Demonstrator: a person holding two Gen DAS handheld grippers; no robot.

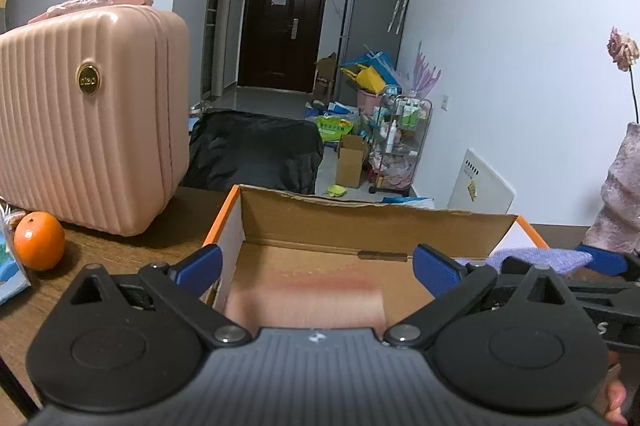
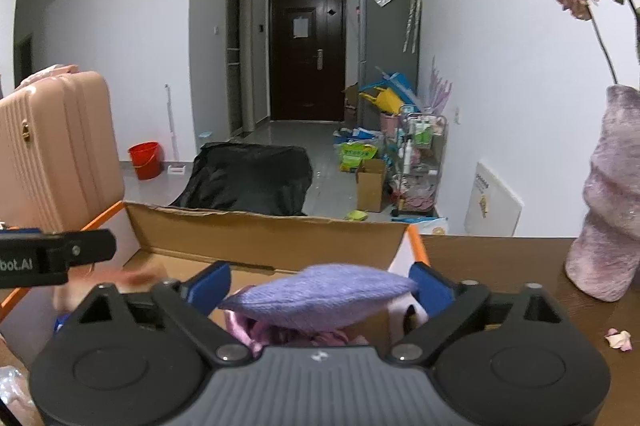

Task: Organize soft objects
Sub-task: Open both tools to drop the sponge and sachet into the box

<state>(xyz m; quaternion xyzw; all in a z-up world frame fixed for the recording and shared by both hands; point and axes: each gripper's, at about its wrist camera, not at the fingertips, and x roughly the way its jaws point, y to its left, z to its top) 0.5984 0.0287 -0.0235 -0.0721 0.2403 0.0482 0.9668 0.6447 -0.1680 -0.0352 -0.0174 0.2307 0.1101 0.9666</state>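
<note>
An open cardboard box with orange edges stands on the wooden table. My left gripper is open over the box's left half, and a blurred pink soft thing lies below and between its blue pads without being pressed. My right gripper is open over the box's right half. A purple knitted soft thing with pink fabric under it sits between its pads, which stand apart from it. In the left wrist view the purple knit shows at the right. The left gripper's finger shows at the left of the right wrist view.
A pink ribbed suitcase and an orange sit on the table left of the box. A pinkish vase with a dried rose stands at the right, with a fallen petal near it. Beyond the table lies a cluttered floor.
</note>
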